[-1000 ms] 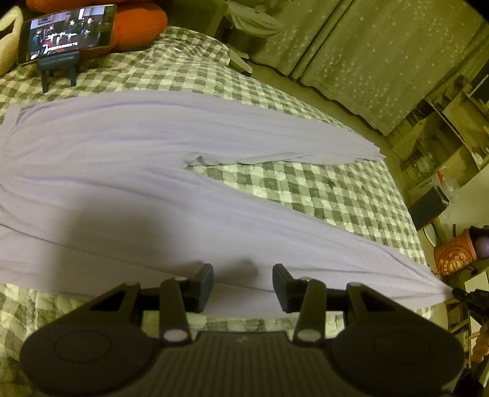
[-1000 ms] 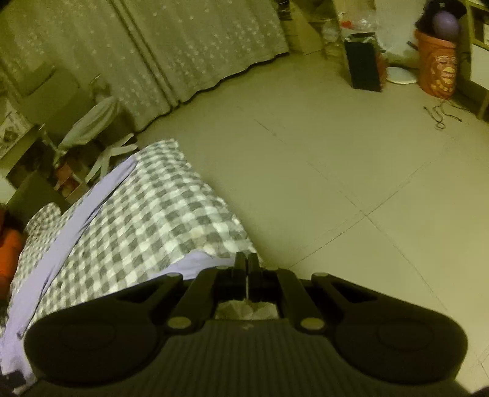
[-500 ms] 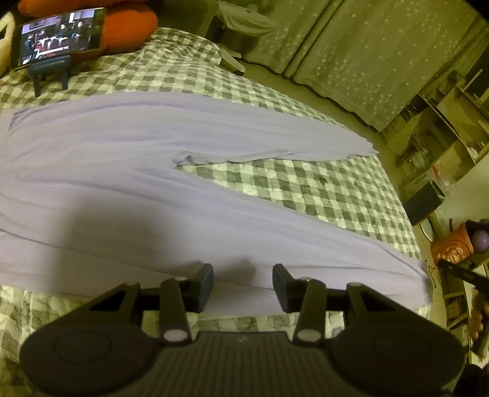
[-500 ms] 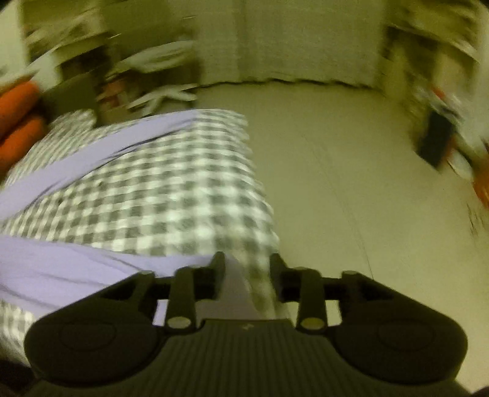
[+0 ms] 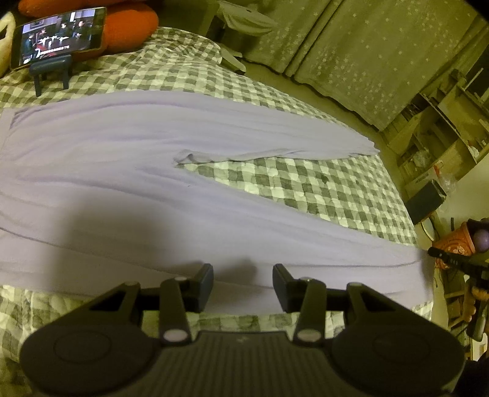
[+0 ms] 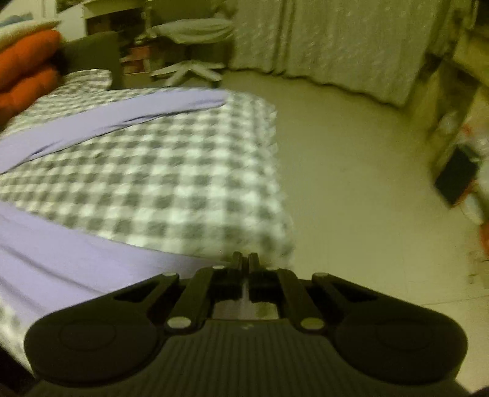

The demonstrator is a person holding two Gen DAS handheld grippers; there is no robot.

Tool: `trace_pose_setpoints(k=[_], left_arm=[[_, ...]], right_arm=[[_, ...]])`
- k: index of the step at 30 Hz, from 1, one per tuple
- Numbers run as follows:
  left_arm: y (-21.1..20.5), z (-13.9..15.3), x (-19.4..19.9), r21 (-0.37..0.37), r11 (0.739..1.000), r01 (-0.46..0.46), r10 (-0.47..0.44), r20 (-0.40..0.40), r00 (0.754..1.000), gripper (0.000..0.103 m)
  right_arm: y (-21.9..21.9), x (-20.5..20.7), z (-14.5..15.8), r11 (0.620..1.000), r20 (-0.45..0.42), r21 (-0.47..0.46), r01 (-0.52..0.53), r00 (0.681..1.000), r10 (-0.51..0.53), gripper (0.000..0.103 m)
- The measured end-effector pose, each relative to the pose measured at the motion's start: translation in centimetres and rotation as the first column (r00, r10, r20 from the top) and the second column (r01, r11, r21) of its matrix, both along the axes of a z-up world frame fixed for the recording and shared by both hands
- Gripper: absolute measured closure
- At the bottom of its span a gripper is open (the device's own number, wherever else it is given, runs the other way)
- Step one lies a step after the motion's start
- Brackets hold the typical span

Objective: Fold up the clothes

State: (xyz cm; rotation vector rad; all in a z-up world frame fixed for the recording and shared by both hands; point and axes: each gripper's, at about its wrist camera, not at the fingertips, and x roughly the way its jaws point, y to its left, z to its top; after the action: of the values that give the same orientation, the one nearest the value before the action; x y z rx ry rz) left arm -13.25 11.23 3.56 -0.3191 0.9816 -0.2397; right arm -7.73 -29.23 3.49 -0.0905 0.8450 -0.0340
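Observation:
Lavender trousers [image 5: 152, 198] lie spread flat on a grey-and-white checked bed [image 5: 305, 183], legs pointing to the bed's foot. My left gripper [image 5: 243, 284] hovers open just above the near leg's lower edge, nothing between its fingers. In the right wrist view the near leg [image 6: 76, 259] runs up to my right gripper [image 6: 243, 262], whose jaws are pressed together on the hem at the bed's corner. The far leg [image 6: 122, 119] lies along the bed's far side. The right gripper [image 5: 449, 261] also shows at the right edge of the left wrist view, touching that hem.
A phone on a stand [image 5: 61, 36] and orange cushions [image 5: 128, 24] sit at the head of the bed. Beyond the foot are bare floor [image 6: 351, 183], curtains [image 5: 351, 45], shelves [image 5: 443, 137], a black box [image 5: 426, 201], an orange bin [image 5: 455, 244] and a swivel chair [image 6: 189, 45].
The right gripper was shut a second ago, opened half a second ago and swung left toward the bed, and is shut again at the near leg's hem. The hem went from pulled-out to flat.

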Motion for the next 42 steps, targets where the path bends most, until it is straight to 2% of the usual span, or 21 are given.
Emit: trace_pose_setpoints(k=[4,7,9,11,13,15,17,19,22,25,26,30,33,36,40,42], left_arm=[[0.3,0.0,0.0,-0.001,1.0,-0.012,0.012,-0.003,1.0,0.059],[1.7,0.6,0.1,-0.036,0.999,-0.04,0.04,0.002,0.999,0.059],[4.2,1.8,-0.2,-0.101,0.99,-0.101,0.105,0.04,0.994,0.058],[6.6,2.6,-0.6,-0.125,0.976,-0.178,0.188,0.069,0.98,0.056],[8.4,2.6,-0.8,-0.125,0.961,-0.247,0.255,0.054,0.965,0.056],[9.5,2.0,-1.2,-0.134,0.943,-0.306,0.31,0.008,0.951,0.056],[10.2,1.2,-1.8,-0.162,0.926,-0.341,0.339,-0.043,0.94,0.056],[11.0,0.9,-2.7,-0.174,0.907,-0.383,0.378,-0.063,0.924,0.056],[12.9,0.6,-4.2,-0.167,0.874,-0.456,0.45,-0.076,0.89,0.056],[15.2,-0.1,-5.8,-0.187,0.824,-0.535,0.523,-0.112,0.845,0.056],[15.9,-0.2,-6.1,-0.199,0.807,-0.557,0.544,-0.12,0.831,0.056],[18.3,-0.9,-7.2,-0.22,0.733,-0.643,0.623,-0.163,0.765,0.056],[19.1,-1.5,-7.4,-0.253,0.712,-0.655,0.624,-0.199,0.756,0.056],[19.7,-1.6,-7.4,-0.254,0.689,-0.679,0.645,-0.212,0.734,0.056],[19.2,-2.3,-6.0,-0.177,0.702,-0.689,0.651,-0.232,0.723,0.057],[19.0,-2.7,-5.1,-0.135,0.71,-0.691,0.654,-0.237,0.718,0.06]], right_arm=[[-0.2,0.7,-1.0,0.997,-0.018,-0.069,0.028,0.999,-0.029,0.101],[0.3,0.9,-1.6,0.994,-0.026,-0.108,0.019,0.999,-0.022,0.101],[0.7,0.7,-1.7,0.992,-0.024,-0.129,0.015,1.0,-0.018,0.101],[1.1,0.5,-1.7,0.99,-0.018,-0.143,0.005,1.0,-0.008,0.099],[1.2,-0.3,-1.0,0.988,0.02,-0.156,0.001,1.0,0.002,0.086],[2.2,-1.4,-0.1,0.983,0.079,-0.183,-0.022,0.996,0.037,0.062],[3.6,-2.7,0.6,0.974,0.139,-0.213,-0.07,0.985,0.101,0.061],[6.0,-4.5,1.0,0.954,0.168,-0.228,-0.194,0.957,0.235,0.061],[9.5,-7.1,1.5,0.892,0.207,-0.257,-0.371,0.881,0.426,0.061],[13.0,-9.4,1.3,0.792,0.209,-0.293,-0.535,0.773,0.599,0.063],[14.0,-9.7,0.9,0.757,0.192,-0.304,-0.579,0.741,0.644,0.068],[17.4,-10.5,-0.8,0.629,0.113,-0.35,-0.694,0.636,0.764,0.072],[18.4,-10.4,-1.2,0.581,0.092,-0.343,-0.738,0.589,0.803,0.072],[18.2,-10.6,-1.1,0.556,0.079,-0.344,-0.757,0.567,0.82,0.072],[18.6,-10.6,-2.0,0.536,0.042,-0.36,-0.764,0.561,0.827,0.072],[19.3,-10.5,-2.6,0.529,0.024,-0.373,-0.762,0.562,0.827,0.083]])
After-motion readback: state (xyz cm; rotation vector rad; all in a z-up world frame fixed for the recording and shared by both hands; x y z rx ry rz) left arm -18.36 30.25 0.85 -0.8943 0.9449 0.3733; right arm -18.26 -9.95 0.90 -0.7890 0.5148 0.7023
